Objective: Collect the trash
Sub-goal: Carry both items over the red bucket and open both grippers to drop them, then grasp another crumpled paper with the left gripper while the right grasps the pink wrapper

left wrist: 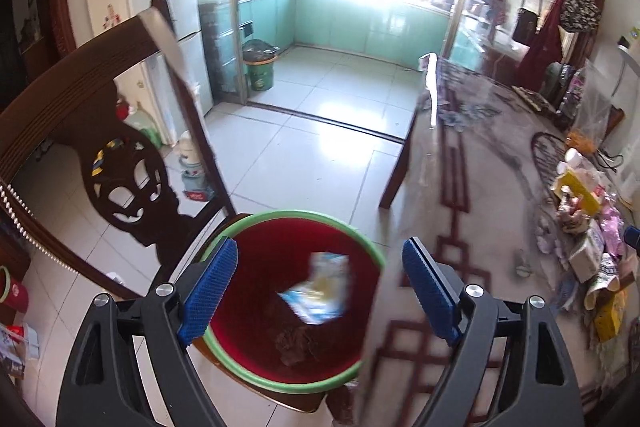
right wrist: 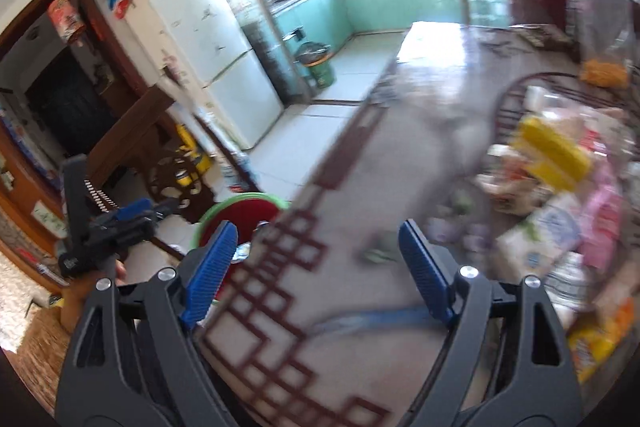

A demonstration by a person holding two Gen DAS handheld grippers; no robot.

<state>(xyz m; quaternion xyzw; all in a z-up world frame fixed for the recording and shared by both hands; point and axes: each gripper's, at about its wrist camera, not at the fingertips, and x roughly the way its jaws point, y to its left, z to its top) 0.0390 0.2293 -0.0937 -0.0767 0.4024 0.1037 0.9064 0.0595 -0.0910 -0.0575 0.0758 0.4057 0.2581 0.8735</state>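
Left wrist view: left gripper (left wrist: 320,291) jaws wide apart, empty, above the red bin (left wrist: 256,311); blue-white wrapper (left wrist: 320,287) lies inside.

Right wrist view: right gripper (right wrist: 316,267) jaws apart, empty, over the table (right wrist: 360,307); blurred trash pile (right wrist: 560,195) lies right and ahead, probably nearer this hand.

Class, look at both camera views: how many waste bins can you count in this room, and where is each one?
2. A red bin with a green rim sits on the chair beside the table; a green bin stands on the kitchen floor behind the glass door. Others may be hidden.
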